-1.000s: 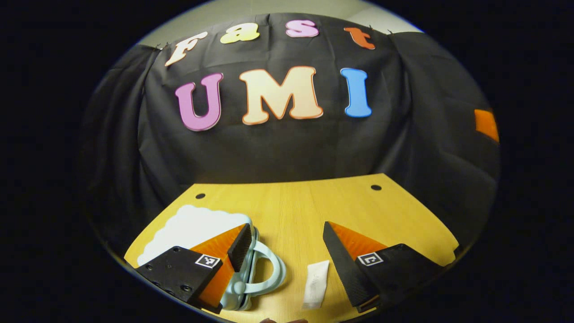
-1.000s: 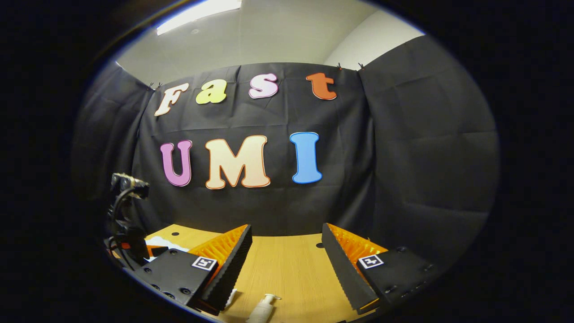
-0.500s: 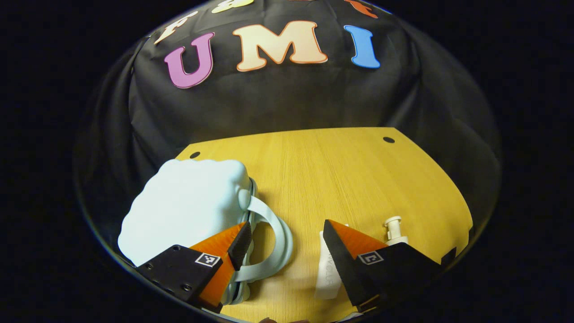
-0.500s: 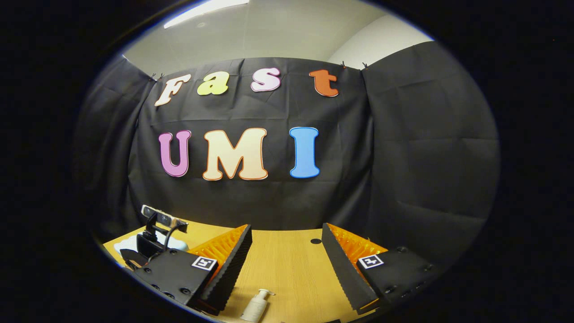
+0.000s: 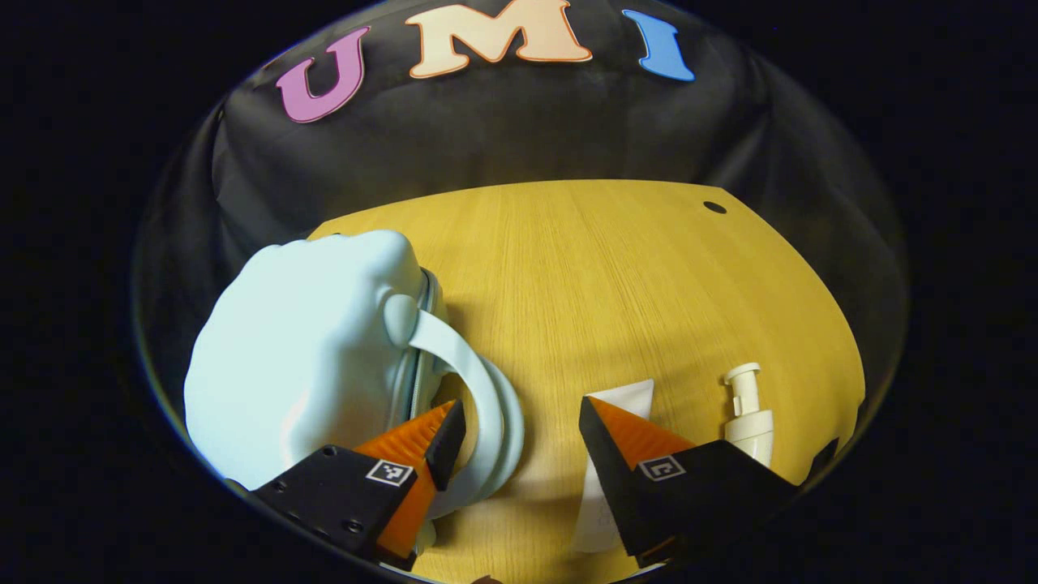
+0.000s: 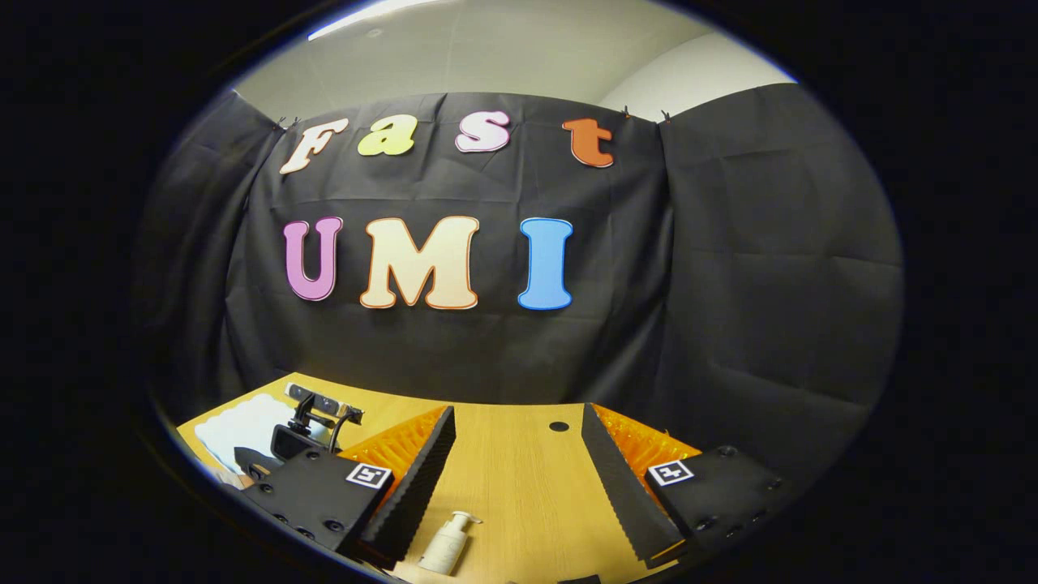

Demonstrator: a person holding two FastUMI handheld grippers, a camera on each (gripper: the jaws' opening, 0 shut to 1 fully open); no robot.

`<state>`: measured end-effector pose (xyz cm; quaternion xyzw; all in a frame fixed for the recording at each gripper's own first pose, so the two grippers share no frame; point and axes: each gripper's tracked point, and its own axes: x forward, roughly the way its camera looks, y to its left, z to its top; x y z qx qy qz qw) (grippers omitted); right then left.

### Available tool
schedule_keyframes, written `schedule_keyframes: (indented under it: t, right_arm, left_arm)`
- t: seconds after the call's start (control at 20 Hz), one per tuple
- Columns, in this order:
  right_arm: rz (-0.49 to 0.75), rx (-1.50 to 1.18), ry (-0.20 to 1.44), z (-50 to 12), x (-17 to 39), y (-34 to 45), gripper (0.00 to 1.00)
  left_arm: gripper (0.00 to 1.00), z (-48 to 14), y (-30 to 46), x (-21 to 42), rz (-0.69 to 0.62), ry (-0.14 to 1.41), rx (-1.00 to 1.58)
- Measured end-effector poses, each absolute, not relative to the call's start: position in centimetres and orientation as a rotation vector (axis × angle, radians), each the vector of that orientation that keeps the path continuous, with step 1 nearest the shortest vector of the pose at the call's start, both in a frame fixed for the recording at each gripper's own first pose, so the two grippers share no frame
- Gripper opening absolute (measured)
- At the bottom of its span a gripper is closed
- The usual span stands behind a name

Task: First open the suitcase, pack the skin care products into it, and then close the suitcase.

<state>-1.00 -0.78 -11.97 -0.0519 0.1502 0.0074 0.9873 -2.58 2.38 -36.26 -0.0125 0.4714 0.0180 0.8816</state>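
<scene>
over the last second the left gripper (image 5: 519, 430) tips down and forward toward the wooden counter (image 5: 616, 268), so more of the pale blue cloud-shaped suitcase (image 5: 300, 357) comes into the left gripper view than a second ago. the suitcase lies on the left part of the counter with its two halves together, so it looks closed. its looped pale blue handle (image 5: 478, 397) now lies right against the tip of the gripper's left finger, where before the finger sat over the case's edge. the jaws stand wide apart with nothing between them but bare counter.

the skin care products wait just to the right of the suitcase: a white squeeze tube (image 5: 608, 478), partly under the gripper's right finger, and beside it a cream pump bottle (image 5: 750, 418) lying on the counter.

in the right gripper view the right gripper (image 6: 519, 487) hovers above the near edge of the counter, jaws wide and empty, and has dipped only slightly. the pump bottle (image 6: 444, 545) lies below it, and the left gripper's body (image 6: 296, 434) shows off to the left in front of the suitcase (image 6: 239, 422).

my reading: the opening step is only starting, and the left gripper is lining up on the handle or the seam beside it. nothing is packed.
</scene>
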Motion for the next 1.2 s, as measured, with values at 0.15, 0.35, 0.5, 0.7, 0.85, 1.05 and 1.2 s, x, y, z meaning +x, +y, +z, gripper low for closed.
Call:
schedule_keyframes:
  t: [0.15, 0.35, 0.5, 0.7, 0.85, 1.05, 1.2]
  right_arm:
    - [0.009, -0.115, 0.300, -11.9, -1.3, -1.1, 0.99]
    - [0.019, -0.120, 0.295, -12.0, -1.5, -0.9, 0.99]
    - [0.032, -0.116, 0.297, -12.2, -1.5, -0.6, 0.99]
    - [0.037, -0.116, 0.285, -12.0, -1.6, -0.6, 0.98]
    - [0.039, -0.107, 0.284, -12.1, -1.7, -0.6, 0.98]
    - [0.049, -0.084, 0.289, -12.6, -1.7, 0.1, 0.98]
    - [0.071, -0.068, 0.291, -13.0, -1.4, 1.4, 0.98]
  left_arm:
    - [0.66, -36.3, 3.6, -2.7, 0.070, 0.994, -0.010]
    - [0.25, -35.6, 4.7, -2.7, 0.102, 0.998, -0.044]
    - [0.13, -35.7, 4.5, -2.8, 0.080, 1.026, -0.028]
    - [0.05, -35.5, 4.2, -2.7, 0.050, 1.050, -0.004]
    - [0.00, -33.5, 3.7, -2.3, 0.010, 1.008, -0.022]
    - [0.00, -28.8, 5.0, -1.6, -0.019, 0.952, -0.058]
    - [0.00, -25.0, 7.0, -1.3, -0.013, 0.911, -0.076]
